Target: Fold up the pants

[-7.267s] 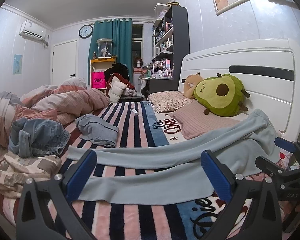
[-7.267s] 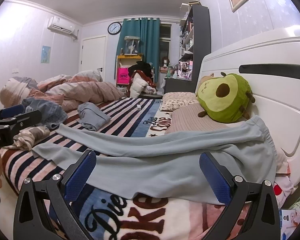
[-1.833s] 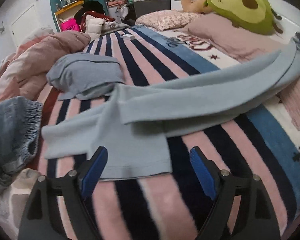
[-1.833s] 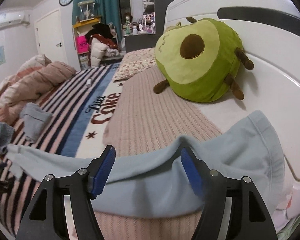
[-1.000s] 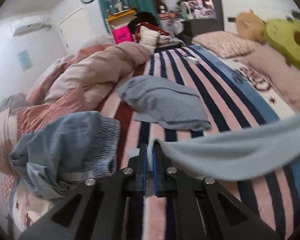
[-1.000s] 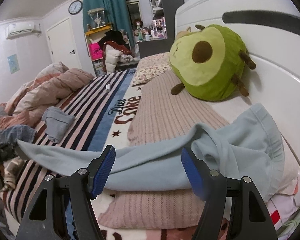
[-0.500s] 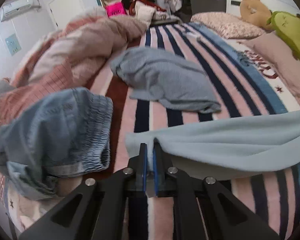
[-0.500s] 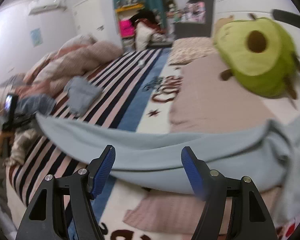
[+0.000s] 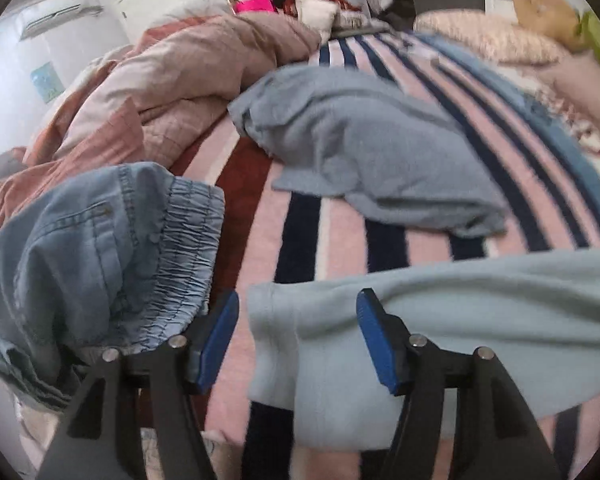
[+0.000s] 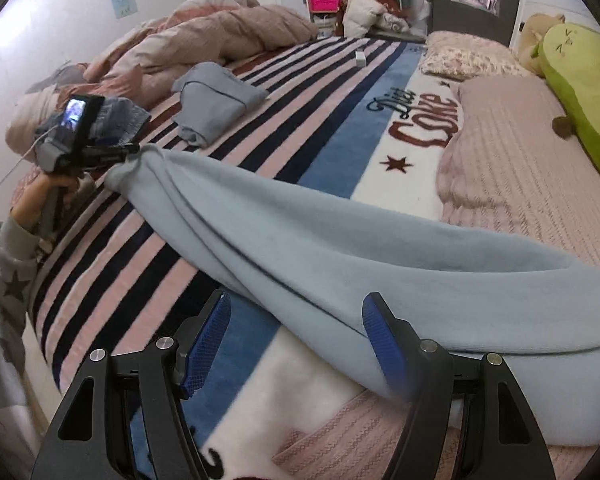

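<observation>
Left hand-held gripper (image 9: 297, 338) is opening, its blue pads straddling — not pinching — the hem end of the pale blue, soft knit pants (image 9: 440, 320). These lie across the striped pink-and-navy bed blanket (image 9: 340, 232), long axis running left to right. Right hand-held gripper (image 10: 295, 338) hangs released just near of the pants' long edge toward the waist end — both hems lie stacked, slightly rumpled.

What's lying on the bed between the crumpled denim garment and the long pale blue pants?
In the left wrist view, only bare striped pink-and-navy blanket separates the crumpled denim garment from the pale blue pants; the left gripper hovers there.
</observation>
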{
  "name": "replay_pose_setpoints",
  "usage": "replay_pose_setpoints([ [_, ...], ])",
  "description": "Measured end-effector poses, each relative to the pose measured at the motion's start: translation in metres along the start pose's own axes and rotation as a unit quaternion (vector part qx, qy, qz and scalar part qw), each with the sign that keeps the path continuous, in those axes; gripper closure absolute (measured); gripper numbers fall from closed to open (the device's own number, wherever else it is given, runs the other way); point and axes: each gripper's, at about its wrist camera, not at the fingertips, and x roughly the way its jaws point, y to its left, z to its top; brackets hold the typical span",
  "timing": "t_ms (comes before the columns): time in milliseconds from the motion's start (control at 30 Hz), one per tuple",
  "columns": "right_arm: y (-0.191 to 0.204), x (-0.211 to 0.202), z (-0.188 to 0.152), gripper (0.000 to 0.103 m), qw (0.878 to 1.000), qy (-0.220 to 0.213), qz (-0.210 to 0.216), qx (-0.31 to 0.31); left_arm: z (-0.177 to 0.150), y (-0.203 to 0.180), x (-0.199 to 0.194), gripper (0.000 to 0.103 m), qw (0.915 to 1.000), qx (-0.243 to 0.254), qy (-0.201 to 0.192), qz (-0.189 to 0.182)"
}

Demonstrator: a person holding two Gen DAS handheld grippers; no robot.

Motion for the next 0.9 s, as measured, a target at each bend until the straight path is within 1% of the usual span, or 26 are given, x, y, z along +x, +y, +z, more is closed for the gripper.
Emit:
replay_pose_setpoints([
  [67,0.002,-0.004,0.001,0.038,1.000,-0.005,-0.015,-0.013,-0.002,-0.004,-0.016,0.046,0.9996,0.004,-0.018,-0.022],
  [133,0.005,-0.006,0.002,0.038,0.997,-0.009,-0.063,-0.045,-0.006,-0.014,-0.029,0.043,0.9984,0.018,-0.025,-0.047],
  [200,0.007,-0.001,0.004,0.038,0.992,-0.005,-0.099,-0.075,-0.011,-0.027,-0.041,0.043,0.9962,0.032,-0.031,-0.075],
  [300,0.007,0.011,0.006,0.039,0.990,0.011,-0.103,-0.099,-0.017,-0.050,-0.054,0.043,0.9930,0.050,-0.039,-0.100],
  [400,0.011,0.026,0.010,0.040,0.983,0.024,-0.128,-0.127,-0.023,-0.072,-0.064,0.043,0.9889,0.063,-0.049,-0.126],
  [467,0.010,0.032,0.013,0.041,0.981,0.027,-0.141,-0.132,-0.024,-0.087,-0.068,0.043,0.9857,0.069,-0.056,-0.143],
  [533,0.010,0.038,0.015,0.041,0.979,0.035,-0.137,-0.147,-0.023,-0.100,-0.069,0.043,0.9827,0.066,-0.068,-0.159],
  [567,0.011,0.041,0.016,0.043,0.977,0.042,-0.135,-0.157,-0.022,-0.103,-0.068,0.043,0.9823,0.061,-0.072,-0.162],
  [600,0.012,0.045,0.016,0.047,0.976,0.049,-0.134,-0.167,-0.020,-0.106,-0.067,0.043,0.9817,0.054,-0.076,-0.166],
  [633,0.014,0.049,0.017,0.056,0.973,0.062,-0.131,-0.180,-0.019,-0.108,-0.065,0.043,0.9807,0.044,-0.079,-0.173],
  [667,0.015,0.053,0.017,0.070,0.971,0.070,-0.129,-0.187,-0.018,-0.109,-0.063,0.043,0.9796,0.033,-0.082,-0.181],
  [700,0.016,0.054,0.018,0.081,0.970,0.071,-0.133,-0.190,-0.017,-0.109,-0.060,0.043,0.9788,0.021,-0.084,-0.186],
  [733,0.016,0.055,0.020,0.096,0.969,0.067,-0.144,-0.191,-0.017,-0.109,-0.058,0.043,0.9786,0.017,-0.085,-0.186],
  [767,0.015,0.054,0.022,0.097,0.969,0.061,-0.148,-0.188,-0.018,-0.108,-0.055,0.043,0.9783,0.014,-0.085,-0.188],
  [833,0.010,0.047,0.032,0.100,0.974,0.040,-0.148,-0.166,-0.022,-0.105,-0.051,0.043,0.9781,0.013,-0.083,-0.190],
  [900,0.005,0.044,0.044,0.101,0.975,0.025,-0.163,-0.148,-0.025,-0.102,-0.044,0.043,0.9785,0.007,-0.078,-0.191],
])
